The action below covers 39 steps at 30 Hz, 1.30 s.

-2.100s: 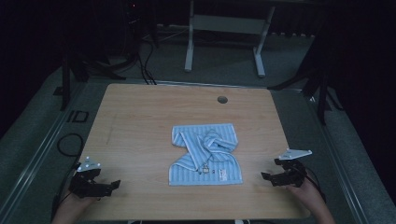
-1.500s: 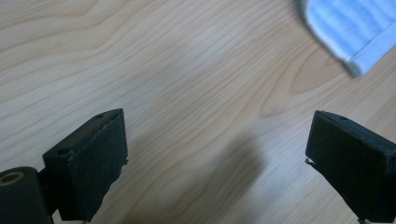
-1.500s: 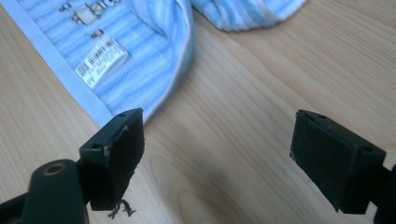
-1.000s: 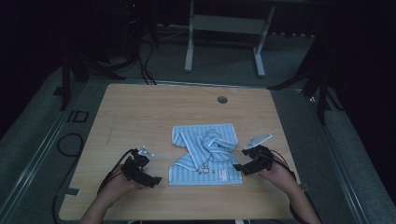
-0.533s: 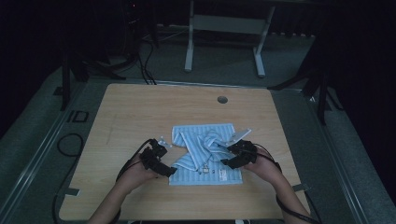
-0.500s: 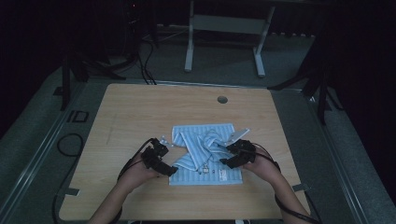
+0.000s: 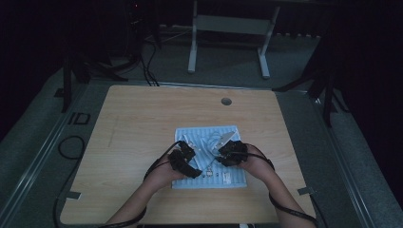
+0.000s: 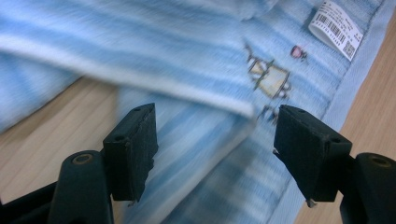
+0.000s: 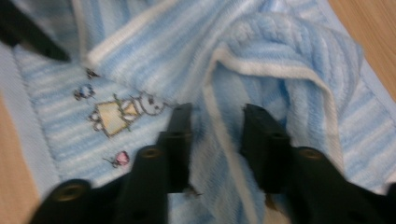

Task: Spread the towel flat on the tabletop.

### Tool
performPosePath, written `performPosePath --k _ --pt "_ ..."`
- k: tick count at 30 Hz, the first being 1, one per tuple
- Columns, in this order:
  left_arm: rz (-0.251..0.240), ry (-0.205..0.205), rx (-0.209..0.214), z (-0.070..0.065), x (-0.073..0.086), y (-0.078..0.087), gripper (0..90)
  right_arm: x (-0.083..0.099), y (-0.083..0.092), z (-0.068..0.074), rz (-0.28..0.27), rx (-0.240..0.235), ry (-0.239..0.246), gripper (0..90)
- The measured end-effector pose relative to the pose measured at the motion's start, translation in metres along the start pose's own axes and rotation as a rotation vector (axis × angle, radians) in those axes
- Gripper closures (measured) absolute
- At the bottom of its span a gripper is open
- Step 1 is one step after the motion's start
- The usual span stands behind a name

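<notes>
In the high view, both hands cover the lower towel (image 7: 209, 137); its label (image 7: 226, 177) print is too small to read.
</notes>
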<state>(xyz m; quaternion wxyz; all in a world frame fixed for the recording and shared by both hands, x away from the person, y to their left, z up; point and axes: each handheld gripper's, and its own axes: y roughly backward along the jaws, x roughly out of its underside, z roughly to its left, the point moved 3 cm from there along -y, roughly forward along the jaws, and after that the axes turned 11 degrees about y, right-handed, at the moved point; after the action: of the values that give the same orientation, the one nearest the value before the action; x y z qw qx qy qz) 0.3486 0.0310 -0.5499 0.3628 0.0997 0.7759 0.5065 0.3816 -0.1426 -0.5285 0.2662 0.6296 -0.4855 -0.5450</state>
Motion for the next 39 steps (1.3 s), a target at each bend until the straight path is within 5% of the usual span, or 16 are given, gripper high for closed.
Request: performPosePath --k 4,11,15,17,28,33,39 --pt "0.005 -0.027 -0.015 -0.008 -0.007 -0.011 32.8 0.003 0.0 -0.004 0.013 0.03 -0.019 87.7" --pt "-0.066 -0.024 -0.051 -0.011 -0.019 -0.021 52.7 0.006 0.007 -0.005 -0.034 0.031 -0.045 89.4" --pt "-0.088 -0.032 -0.057 -0.011 -0.02 -0.022 79.4 0.01 0.012 -0.007 -0.045 0.035 -0.069 89.4" --pt "-0.096 -0.044 -0.067 -0.012 -0.02 -0.018 84.1 0.012 0.013 -0.008 -0.05 0.038 -0.068 89.4" --pt "-0.257 0.002 -0.079 -0.001 -0.02 0.05 85.3 0.022 0.03 -0.015 -0.068 0.083 -0.1 89.4" --pt "-0.285 0.03 -0.12 0.017 -0.017 0.08 85.3 0.031 0.045 -0.024 -0.067 0.117 -0.127 89.5" --pt "-0.305 0.096 -0.166 0.044 -0.012 0.095 85.2 0.042 0.056 -0.033 -0.086 0.133 -0.183 89.5"
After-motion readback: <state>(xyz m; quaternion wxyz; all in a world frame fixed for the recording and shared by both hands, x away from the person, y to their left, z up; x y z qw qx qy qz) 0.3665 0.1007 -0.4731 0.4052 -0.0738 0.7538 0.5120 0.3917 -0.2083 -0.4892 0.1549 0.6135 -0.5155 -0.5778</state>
